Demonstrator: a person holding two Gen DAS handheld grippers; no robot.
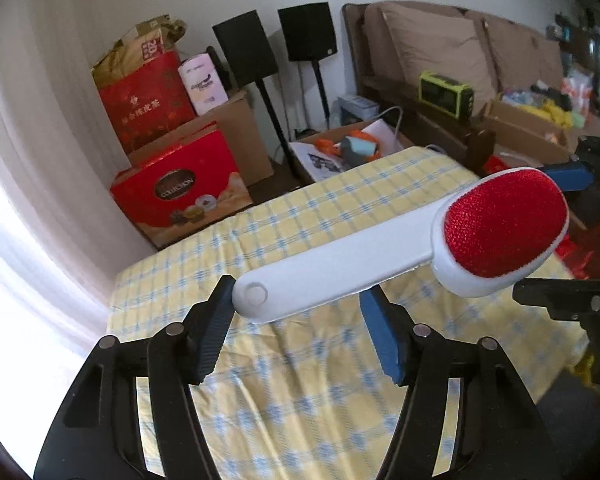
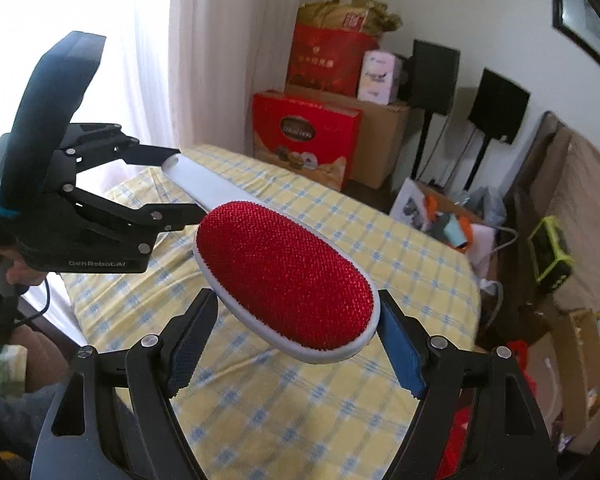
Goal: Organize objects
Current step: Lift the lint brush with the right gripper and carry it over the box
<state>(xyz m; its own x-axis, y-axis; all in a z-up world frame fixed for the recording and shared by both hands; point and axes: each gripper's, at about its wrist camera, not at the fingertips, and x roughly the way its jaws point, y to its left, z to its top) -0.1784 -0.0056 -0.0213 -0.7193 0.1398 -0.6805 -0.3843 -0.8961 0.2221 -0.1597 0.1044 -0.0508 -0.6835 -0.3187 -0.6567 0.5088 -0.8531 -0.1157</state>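
A white lint brush with a red oval pad is held in the air over a table with a yellow checked cloth. My left gripper is closed on the end of its handle; the handle lies across between the fingers. In the right wrist view the red pad lies between my right gripper's blue fingers, which press on the head's edges. The left gripper shows there at the handle end.
Red gift boxes and cardboard boxes stand on the floor beyond the table. Two black speakers on stands, an open box with papers and toys, and a brown bed with a green box lie behind.
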